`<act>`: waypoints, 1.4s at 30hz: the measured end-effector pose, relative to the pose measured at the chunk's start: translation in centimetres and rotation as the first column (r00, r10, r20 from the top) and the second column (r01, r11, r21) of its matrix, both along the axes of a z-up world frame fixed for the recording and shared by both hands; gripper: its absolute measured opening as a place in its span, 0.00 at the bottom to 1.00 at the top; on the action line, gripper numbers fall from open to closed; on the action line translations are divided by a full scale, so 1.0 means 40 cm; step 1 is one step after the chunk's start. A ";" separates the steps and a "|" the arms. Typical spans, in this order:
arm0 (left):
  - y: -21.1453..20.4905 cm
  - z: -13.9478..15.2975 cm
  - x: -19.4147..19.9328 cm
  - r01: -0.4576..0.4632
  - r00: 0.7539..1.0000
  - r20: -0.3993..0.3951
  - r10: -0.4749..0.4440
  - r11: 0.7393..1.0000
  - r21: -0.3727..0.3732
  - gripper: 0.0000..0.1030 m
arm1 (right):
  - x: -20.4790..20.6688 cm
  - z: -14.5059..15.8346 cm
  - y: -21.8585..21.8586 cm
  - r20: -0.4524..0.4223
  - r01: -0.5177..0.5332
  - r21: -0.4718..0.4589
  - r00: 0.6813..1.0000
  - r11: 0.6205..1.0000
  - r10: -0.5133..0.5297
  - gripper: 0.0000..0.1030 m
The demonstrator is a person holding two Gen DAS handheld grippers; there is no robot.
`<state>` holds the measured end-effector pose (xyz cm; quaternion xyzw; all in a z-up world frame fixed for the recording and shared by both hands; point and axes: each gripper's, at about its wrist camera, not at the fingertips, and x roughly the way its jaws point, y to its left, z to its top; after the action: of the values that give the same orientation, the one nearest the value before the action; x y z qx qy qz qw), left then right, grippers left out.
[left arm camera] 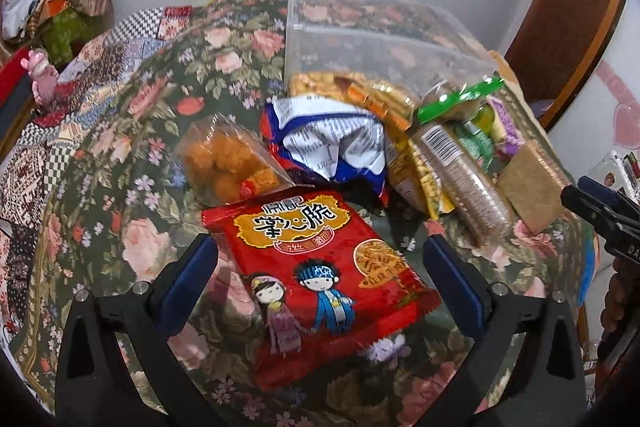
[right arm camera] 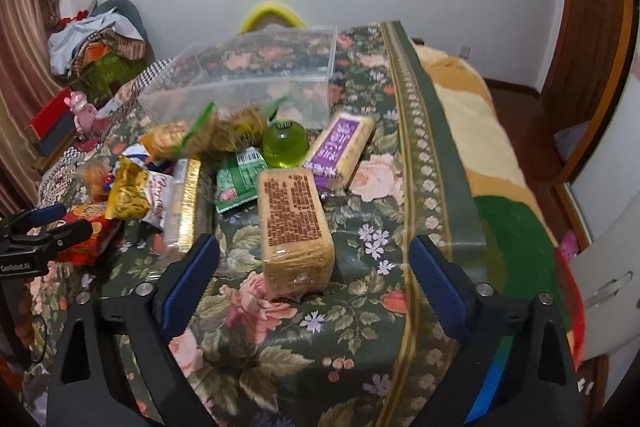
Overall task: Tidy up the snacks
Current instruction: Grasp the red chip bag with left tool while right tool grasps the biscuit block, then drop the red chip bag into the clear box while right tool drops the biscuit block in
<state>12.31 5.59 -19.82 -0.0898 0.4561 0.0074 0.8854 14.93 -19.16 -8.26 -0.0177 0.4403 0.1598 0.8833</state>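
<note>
Snacks heaped on a floral-clothed table (right arm camera: 360,307) before an empty clear plastic bin (right arm camera: 256,67), presumably their destination. Left tongs (left arm camera: 320,263), spread, straddle a red packet (left arm camera: 320,275) with Chinese lettering and two cartoon children, pads clear of it, apparently lined up for a pick. Right tongs (right arm camera: 314,267), also spread, flank a wrapped tan block (right arm camera: 294,223) whose back panel carries dense print too small to read; not gripped. "GenRobot.AI" shows on the left tool's body in the right view
</note>
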 end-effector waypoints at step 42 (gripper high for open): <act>0.000 0.150 -0.076 0.019 0.988 0.150 -0.021 1.000 0.017 0.68 | -0.009 0.089 0.004 0.079 -0.001 0.131 0.997 0.991 -0.010 0.33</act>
<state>9.27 5.60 -13.81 -0.0788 0.3888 -0.0046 0.9179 14.57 -18.99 -4.71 0.0349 0.3933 0.1855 0.8998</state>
